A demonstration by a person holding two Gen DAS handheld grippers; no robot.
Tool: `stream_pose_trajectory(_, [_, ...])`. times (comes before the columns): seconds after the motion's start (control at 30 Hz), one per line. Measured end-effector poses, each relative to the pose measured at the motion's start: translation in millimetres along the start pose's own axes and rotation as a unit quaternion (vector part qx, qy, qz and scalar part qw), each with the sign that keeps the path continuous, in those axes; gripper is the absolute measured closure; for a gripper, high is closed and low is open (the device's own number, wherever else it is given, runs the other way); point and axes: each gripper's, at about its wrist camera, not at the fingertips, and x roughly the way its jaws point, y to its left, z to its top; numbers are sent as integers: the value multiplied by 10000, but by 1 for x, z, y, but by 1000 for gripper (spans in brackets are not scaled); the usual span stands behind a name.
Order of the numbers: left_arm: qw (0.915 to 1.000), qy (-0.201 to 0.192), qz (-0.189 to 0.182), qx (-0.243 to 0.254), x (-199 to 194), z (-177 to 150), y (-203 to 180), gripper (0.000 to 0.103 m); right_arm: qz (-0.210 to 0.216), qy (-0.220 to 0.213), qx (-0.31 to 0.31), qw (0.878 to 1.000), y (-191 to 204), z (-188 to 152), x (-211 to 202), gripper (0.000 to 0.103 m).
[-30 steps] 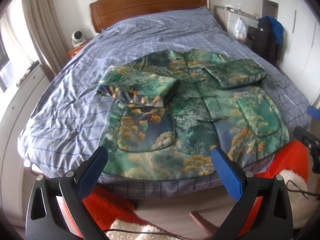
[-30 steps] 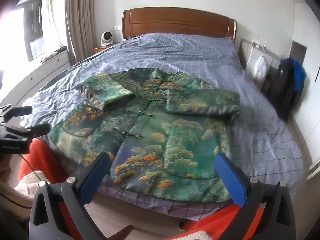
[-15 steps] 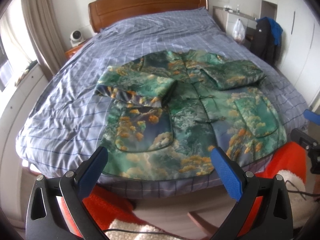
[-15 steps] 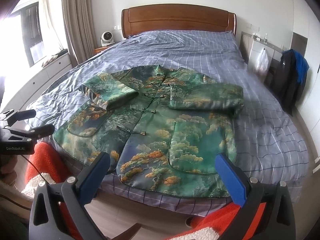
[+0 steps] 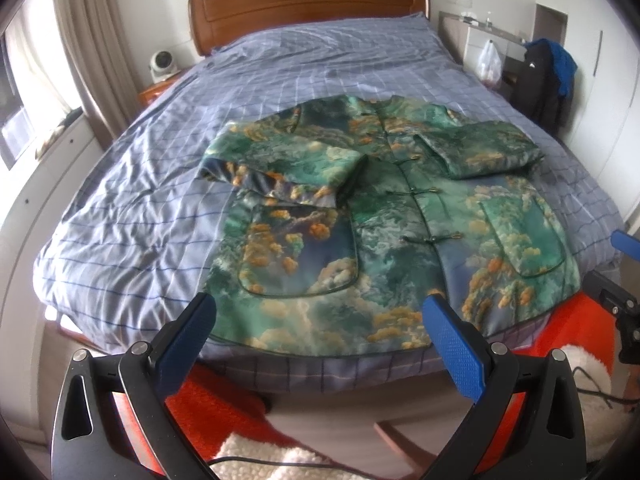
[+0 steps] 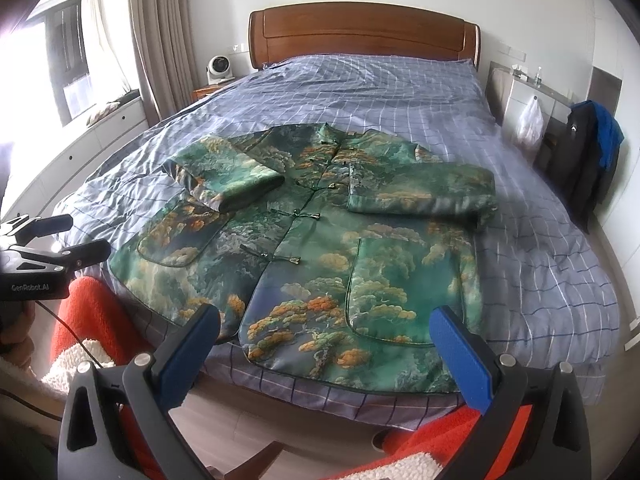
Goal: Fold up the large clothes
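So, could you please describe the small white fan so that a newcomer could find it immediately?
Start at the brown wooden headboard. Left of it, a low wooden nightstand stands by the beige curtain. The small round white fan on it is the only white appliance there.

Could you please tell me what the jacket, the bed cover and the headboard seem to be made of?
Jacket: probably satin or brocade, since the green and orange print has a soft sheen; its puffy edges suggest padding.
Bed cover: matte woven cloth, likely cotton, creased and checked.
Headboard: reddish-brown wood with a glossy finish that reflects light.
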Motion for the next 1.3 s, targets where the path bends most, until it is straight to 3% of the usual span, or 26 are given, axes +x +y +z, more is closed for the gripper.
stream_pose_trajectory(0.4, [9993,-59,329,-172,6,5,12,0,-419,-45,20,9991,-9,7,-2,0])
stream_pose_trajectory(0.57, [9988,-117,470,-70,9,5,15,0,-396,91,114,9991,-12,5,5,0])
stream_pose_trajectory(1.3, [9987,-164,476,-2,-3,-1,0,0,-305,59,18,9995,-6,0,0,0])
